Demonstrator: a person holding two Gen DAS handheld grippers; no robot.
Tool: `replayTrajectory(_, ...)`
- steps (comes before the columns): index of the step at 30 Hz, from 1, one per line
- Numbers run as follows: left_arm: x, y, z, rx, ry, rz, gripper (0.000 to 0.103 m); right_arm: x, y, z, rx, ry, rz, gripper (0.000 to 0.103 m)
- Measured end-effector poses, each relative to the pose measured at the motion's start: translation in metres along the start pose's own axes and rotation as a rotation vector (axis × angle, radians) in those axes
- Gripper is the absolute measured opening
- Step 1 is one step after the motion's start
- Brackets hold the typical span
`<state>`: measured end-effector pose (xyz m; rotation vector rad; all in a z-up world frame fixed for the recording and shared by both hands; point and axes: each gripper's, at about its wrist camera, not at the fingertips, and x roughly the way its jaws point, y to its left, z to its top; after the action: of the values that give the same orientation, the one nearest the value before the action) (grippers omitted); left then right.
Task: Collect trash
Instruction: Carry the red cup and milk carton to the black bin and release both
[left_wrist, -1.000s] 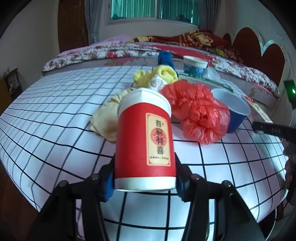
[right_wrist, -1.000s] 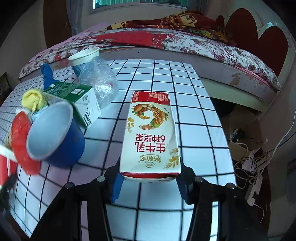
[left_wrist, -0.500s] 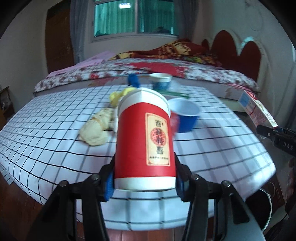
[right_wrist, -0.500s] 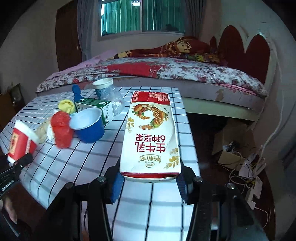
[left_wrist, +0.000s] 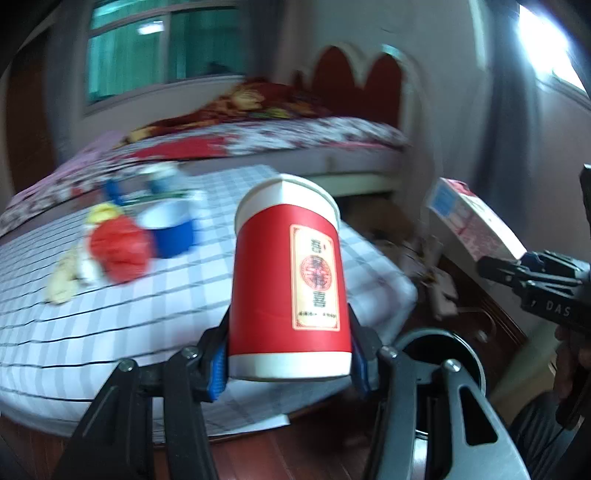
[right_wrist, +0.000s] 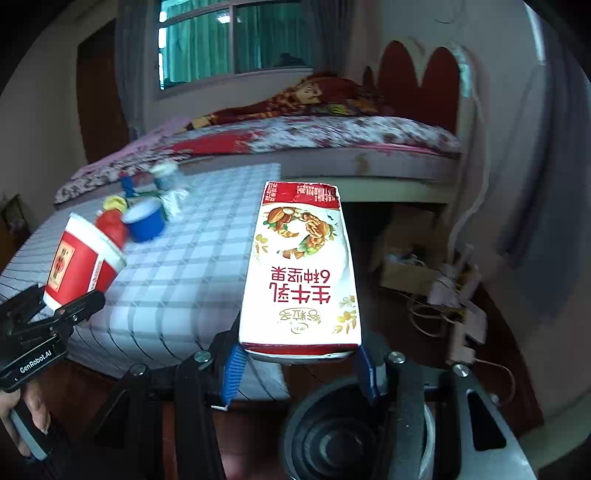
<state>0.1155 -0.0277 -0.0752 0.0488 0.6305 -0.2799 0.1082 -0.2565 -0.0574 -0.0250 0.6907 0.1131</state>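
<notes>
A red paper cup (left_wrist: 288, 280) with a white rim stands upright between the blue pads of my left gripper (left_wrist: 288, 369), which is shut on it. My right gripper (right_wrist: 299, 365) is shut on a white and red milk carton (right_wrist: 299, 269), gripped at its lower end. Both loads hang past the table's corner, above the floor. A dark round bin (left_wrist: 439, 354) opens just below and right of the cup; in the right wrist view the bin (right_wrist: 332, 435) lies under the carton. Each gripper shows at the edge of the other's view.
The checked table (right_wrist: 177, 280) holds a red plastic bag (left_wrist: 120, 249), a blue cup (left_wrist: 171, 232), a yellow wad (left_wrist: 103, 214) and crumpled beige paper (left_wrist: 62, 280). A bed (right_wrist: 314, 136) stands behind. A cardboard box and cables (right_wrist: 424, 273) litter the floor at right.
Both grippers have drawn back from the table and swung right, each keeping its load. The table's trash has shrunk into the distance, and the bin has come into view below.
</notes>
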Motion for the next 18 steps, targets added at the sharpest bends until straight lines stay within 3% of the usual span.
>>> replayTrajectory(10,0.035,-0.101,-0.026,0.162,0.132,-0.327,0.053,-0.006,-0.071,-0.073,-0.031,0.102,-0.018,0.052)
replayTrajectory(18,0.074,-0.146,-0.062,0.212,0.306,-0.418,0.053,0.019,-0.098,-0.118,-0.064,0.232,0.056,0.052)
